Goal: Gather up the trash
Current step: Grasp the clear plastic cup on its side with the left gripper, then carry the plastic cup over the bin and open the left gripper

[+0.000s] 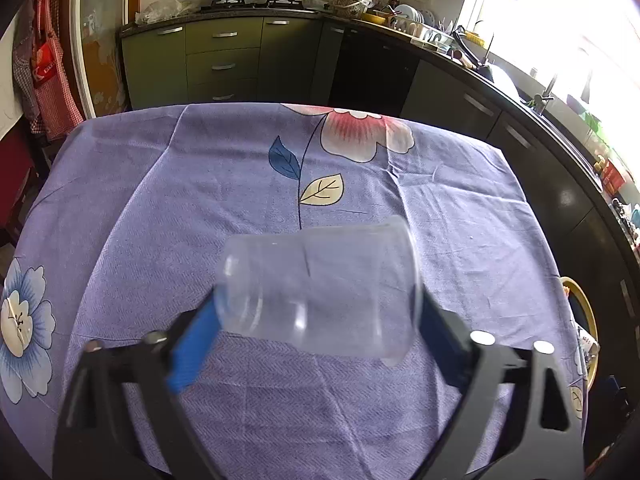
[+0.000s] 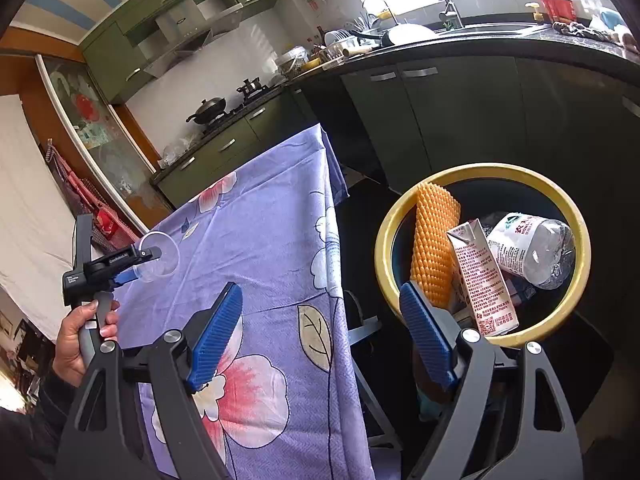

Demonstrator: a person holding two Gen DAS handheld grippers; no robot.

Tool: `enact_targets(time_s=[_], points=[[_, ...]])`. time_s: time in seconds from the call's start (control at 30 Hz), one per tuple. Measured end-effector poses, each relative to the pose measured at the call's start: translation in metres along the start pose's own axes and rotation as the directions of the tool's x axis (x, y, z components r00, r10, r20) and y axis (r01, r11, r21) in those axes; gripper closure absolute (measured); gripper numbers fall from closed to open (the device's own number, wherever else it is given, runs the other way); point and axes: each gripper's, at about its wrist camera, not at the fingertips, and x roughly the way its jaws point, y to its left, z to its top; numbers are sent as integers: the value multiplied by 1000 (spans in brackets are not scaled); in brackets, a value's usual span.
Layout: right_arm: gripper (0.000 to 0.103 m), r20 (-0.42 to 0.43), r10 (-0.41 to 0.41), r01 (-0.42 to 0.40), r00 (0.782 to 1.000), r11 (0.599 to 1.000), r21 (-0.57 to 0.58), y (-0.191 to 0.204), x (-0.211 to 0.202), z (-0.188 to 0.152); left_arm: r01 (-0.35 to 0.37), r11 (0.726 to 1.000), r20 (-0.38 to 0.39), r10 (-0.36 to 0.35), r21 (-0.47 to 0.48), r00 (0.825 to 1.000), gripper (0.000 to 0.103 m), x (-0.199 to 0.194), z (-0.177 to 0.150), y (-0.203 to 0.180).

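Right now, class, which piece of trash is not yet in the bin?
The clear cup, held sideways between the left gripper pads over the table; the foam net, carton and bottle already lie in the bin.

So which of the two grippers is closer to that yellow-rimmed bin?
Right. The right gripper hangs open beside the bin; the left gripper is across the table, around a clear plastic cup.
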Motion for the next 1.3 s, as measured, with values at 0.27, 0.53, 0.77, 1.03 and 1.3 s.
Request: enact_targets(time_s=[0.27, 0.53, 0.77, 1.03, 1.3], points=[[23, 14, 13, -13, 1000, 1000, 16, 2, -3, 1, 10, 999, 37, -11, 38, 999, 25, -17, 0, -1], [23, 21, 21, -21, 1000, 999, 28, 5, -4, -3, 32, 994, 72, -40, 103, 997, 25, -54, -15, -15], [23, 20, -8, 8, 1000, 1000, 21, 4, -15, -11, 92, 972, 80, -112, 218, 990, 25, -85, -36, -56], [22, 78, -87, 84, 993, 995, 47, -20, -56, -24, 207, 912, 10, -225, 355, 974, 25, -89, -55, -134], [22, 135, -177, 157, 975, 976, 148, -68, -101, -39, 310, 824, -87, -307, 474, 948, 25, -71, -71, -233]])
